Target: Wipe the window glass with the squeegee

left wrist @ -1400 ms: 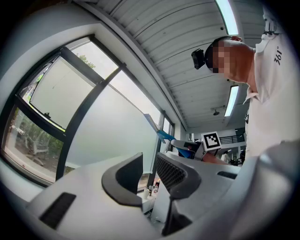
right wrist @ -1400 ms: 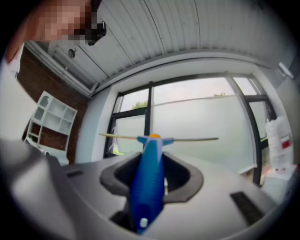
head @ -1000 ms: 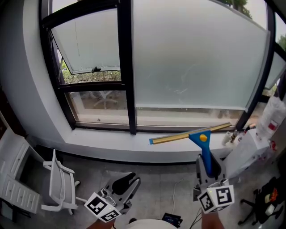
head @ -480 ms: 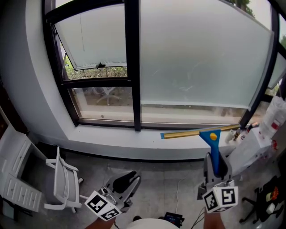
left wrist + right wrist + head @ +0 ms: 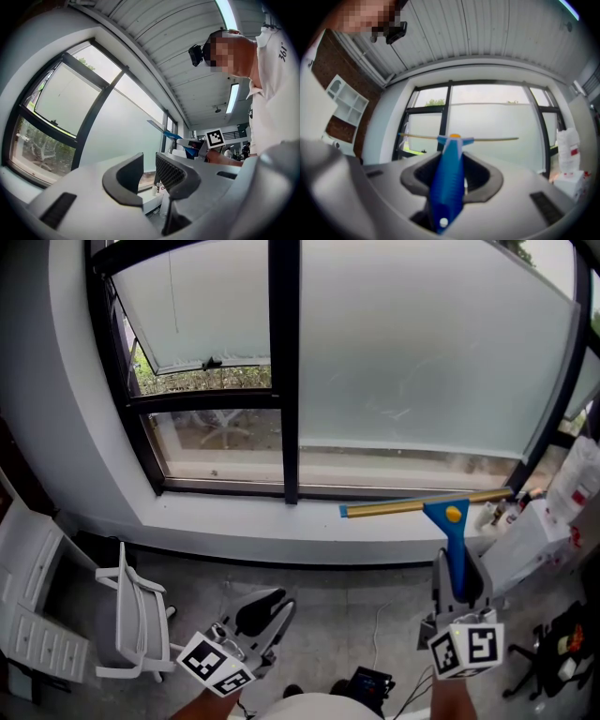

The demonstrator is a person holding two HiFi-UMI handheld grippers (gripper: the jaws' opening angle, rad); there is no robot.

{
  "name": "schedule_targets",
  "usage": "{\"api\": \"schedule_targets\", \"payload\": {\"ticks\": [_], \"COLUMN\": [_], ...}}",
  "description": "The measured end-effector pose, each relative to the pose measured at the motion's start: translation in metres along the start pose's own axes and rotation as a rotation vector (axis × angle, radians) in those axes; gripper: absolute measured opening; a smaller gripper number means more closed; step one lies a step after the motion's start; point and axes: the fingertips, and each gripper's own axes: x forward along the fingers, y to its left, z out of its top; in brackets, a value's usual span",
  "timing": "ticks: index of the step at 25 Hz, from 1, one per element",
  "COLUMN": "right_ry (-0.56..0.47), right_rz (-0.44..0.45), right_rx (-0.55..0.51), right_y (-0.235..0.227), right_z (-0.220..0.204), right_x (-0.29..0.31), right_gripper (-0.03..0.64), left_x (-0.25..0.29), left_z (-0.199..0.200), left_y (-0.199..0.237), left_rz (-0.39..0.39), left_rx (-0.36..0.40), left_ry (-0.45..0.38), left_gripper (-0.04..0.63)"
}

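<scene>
A squeegee (image 5: 454, 545) with a blue handle and a long brass blade (image 5: 422, 504) stands upright in my right gripper (image 5: 457, 592), which is shut on the handle. In the head view the blade lies nearly level in front of the sill, just below the frosted window glass (image 5: 422, 362). In the right gripper view the handle (image 5: 449, 173) fills the jaws, and the blade (image 5: 487, 138) crosses the glass (image 5: 487, 122). My left gripper (image 5: 258, 615) hangs low at the left, away from the window. Its jaws (image 5: 149, 176) stand a narrow gap apart with nothing between them.
A black mullion (image 5: 284, 371) splits the window, and the left pane (image 5: 187, 315) is tilted open. Below runs a white sill (image 5: 244, 521). A white chair (image 5: 127, 615) and a shelf unit (image 5: 28, 606) stand at the left. White bags and bottles (image 5: 530, 540) crowd the right.
The squeegee has moved right and slightly up toward the glass, and its blade now lies closer to level. The left gripper has stayed low at the left.
</scene>
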Motion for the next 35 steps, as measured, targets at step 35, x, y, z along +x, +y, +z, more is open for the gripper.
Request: {"api": "schedule_targets", "payload": {"ticks": [35], "right_ry": [-0.045], "right_rz": [0.117], "right_rx": [0.047], "right_y": [-0.113], "right_z": [-0.042], "right_x": [0.305], "right_gripper": [0.153], "left_x": [0.251], "left_z": [-0.013], "left_y": [0.162], "left_rz": [0.104], "left_rx": [0.074], "left_ry": [0.010], "left_gripper": [0.103]}}
